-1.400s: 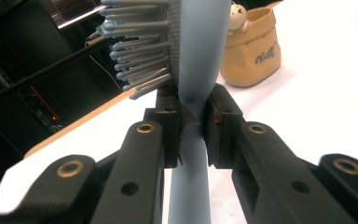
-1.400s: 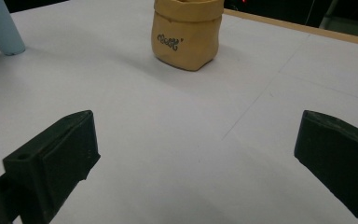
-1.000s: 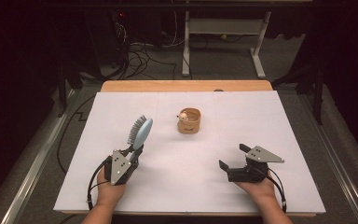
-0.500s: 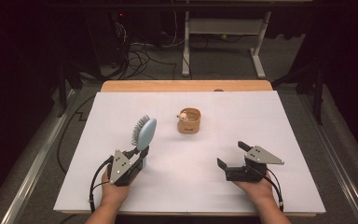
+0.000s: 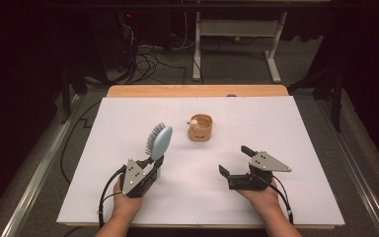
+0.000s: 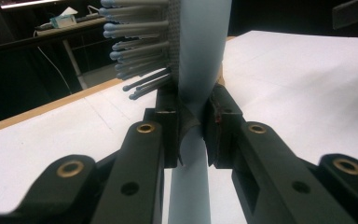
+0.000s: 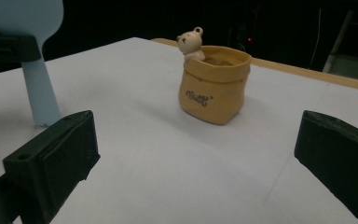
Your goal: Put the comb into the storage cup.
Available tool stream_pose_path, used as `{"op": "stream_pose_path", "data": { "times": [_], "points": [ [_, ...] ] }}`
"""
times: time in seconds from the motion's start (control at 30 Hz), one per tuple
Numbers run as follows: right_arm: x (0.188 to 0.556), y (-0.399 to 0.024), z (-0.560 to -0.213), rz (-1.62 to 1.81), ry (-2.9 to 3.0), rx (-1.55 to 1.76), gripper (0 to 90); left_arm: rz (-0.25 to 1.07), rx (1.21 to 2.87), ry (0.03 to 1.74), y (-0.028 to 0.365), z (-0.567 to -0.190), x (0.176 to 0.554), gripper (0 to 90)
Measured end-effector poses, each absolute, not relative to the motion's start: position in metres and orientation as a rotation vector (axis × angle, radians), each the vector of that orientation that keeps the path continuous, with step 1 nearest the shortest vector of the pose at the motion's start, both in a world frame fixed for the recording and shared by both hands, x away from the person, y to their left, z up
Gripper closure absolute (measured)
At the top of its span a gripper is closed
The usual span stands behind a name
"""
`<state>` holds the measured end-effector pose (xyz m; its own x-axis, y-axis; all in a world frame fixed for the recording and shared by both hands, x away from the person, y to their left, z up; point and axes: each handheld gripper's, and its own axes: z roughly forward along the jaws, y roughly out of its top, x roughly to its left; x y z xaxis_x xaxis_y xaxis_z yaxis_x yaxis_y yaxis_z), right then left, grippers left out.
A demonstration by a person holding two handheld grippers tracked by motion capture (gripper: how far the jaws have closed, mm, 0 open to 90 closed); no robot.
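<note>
A light blue hairbrush [image 5: 160, 140] with grey bristles stands nearly upright at the front left of the white table [image 5: 286, 123]. My left gripper [image 5: 155, 163] is shut on its handle, just below the head. In the left gripper view the pads clamp the blue handle [image 6: 193, 186] from both sides, with the bristles [image 6: 135, 42] pointing left. A tan sack-shaped pot [image 5: 200, 129] with a small bear figure at its rim sits mid-table. My right gripper [image 5: 235, 159] stands open at the front right, empty. Its jaws face the pot [image 7: 214, 86], and the hairbrush [image 7: 21, 18] shows at the left with its handle end on the table.
A bare wooden strip [image 5: 197, 91] runs along the table's far edge. Beyond it are floor cables [image 5: 153, 54] and a white desk frame [image 5: 237, 34]. Metal rails flank the table on both sides.
My right gripper has shifted a little to the left, toward the pot. The brush has moved slightly to the right in my left gripper.
</note>
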<state>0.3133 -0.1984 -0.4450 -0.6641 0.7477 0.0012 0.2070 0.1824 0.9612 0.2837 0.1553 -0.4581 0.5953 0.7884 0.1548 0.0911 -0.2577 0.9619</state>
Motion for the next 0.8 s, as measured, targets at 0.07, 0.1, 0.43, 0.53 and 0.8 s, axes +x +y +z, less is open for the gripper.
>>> {"op": "stream_pose_path", "data": {
  "times": [0.07, 0.1, 0.43, 0.53, 0.8],
  "points": [
    [0.314, -0.193, -0.443, 1.512, 1.994, 0.886, 0.1, 0.784, 1.725, 0.729, 0.155, -0.458, 0.284, 77.6],
    [0.314, -0.190, -0.441, 1.518, 1.999, 0.887, 0.1, 0.782, 1.724, 0.729, 0.154, -0.458, 0.284, 77.6],
    [0.314, -0.170, -0.428, 1.543, 2.009, 0.844, 0.1, 0.774, 1.729, 0.727, 0.151, -0.455, 0.286, 77.6],
    [0.314, -0.165, -0.423, 1.549, 2.014, 0.829, 0.1, 0.771, 1.737, 0.726, 0.149, -0.454, 0.287, 77.6],
    [0.313, -0.154, -0.409, 1.581, 2.006, 0.796, 0.1, 0.767, 1.725, 0.725, 0.143, -0.453, 0.288, 77.6]
  ]
}}
